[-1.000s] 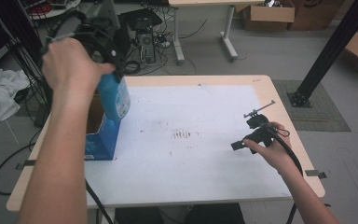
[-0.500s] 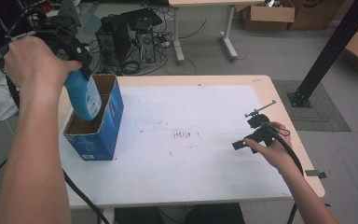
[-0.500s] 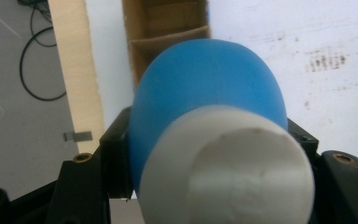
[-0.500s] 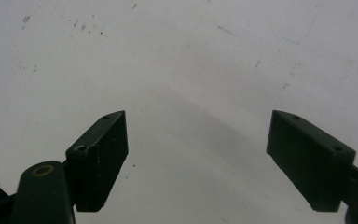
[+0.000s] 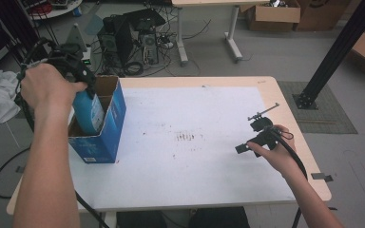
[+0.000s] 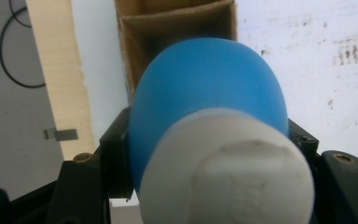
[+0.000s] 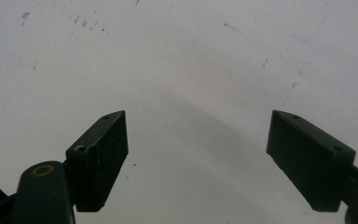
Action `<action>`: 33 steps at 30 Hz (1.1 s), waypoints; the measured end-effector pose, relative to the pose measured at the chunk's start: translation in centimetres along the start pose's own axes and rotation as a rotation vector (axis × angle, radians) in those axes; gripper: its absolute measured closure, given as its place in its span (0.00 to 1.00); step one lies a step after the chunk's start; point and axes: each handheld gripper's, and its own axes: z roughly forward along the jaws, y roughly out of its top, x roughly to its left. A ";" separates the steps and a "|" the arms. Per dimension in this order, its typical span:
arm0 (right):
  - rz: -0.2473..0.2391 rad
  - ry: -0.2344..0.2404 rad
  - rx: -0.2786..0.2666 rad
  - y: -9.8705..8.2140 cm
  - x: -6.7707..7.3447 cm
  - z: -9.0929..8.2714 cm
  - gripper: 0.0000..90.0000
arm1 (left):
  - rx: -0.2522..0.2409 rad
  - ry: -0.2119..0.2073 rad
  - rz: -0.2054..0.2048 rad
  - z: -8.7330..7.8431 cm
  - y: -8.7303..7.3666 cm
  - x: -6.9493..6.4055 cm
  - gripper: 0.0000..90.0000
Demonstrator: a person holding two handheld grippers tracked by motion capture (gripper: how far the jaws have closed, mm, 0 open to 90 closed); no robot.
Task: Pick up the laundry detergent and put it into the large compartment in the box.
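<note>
High view: left gripper (image 5: 83,78) grips blue bottle (image 5: 89,110) — base hidden, seemingly inside box (image 5: 105,137).

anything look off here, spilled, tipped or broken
Nothing spilled or broken. The blue box stands upright at the table's left edge, the blue bottle partly inside it, clamped in the left tongs. The only blemish is dark scuff marks mid-table. The right tongs are open over bare surface.
</note>
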 end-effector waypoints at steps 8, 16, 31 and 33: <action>0.004 -0.001 0.003 -0.1 0.1 -0.1 0.23 | 0.037 -0.012 -0.002 3.4 0.0 0.2 0.42; 0.002 0.000 0.003 -0.1 0.2 0.0 0.23 | 0.064 -0.002 -0.015 6.3 -0.3 0.5 0.42; 0.004 0.000 0.005 -0.2 0.2 0.1 0.23 | 0.121 -0.001 -0.021 9.8 -0.5 0.8 0.42; 0.004 0.000 0.006 -0.2 0.2 0.1 0.23 | 0.121 -0.001 -0.021 10.0 -0.5 0.8 0.42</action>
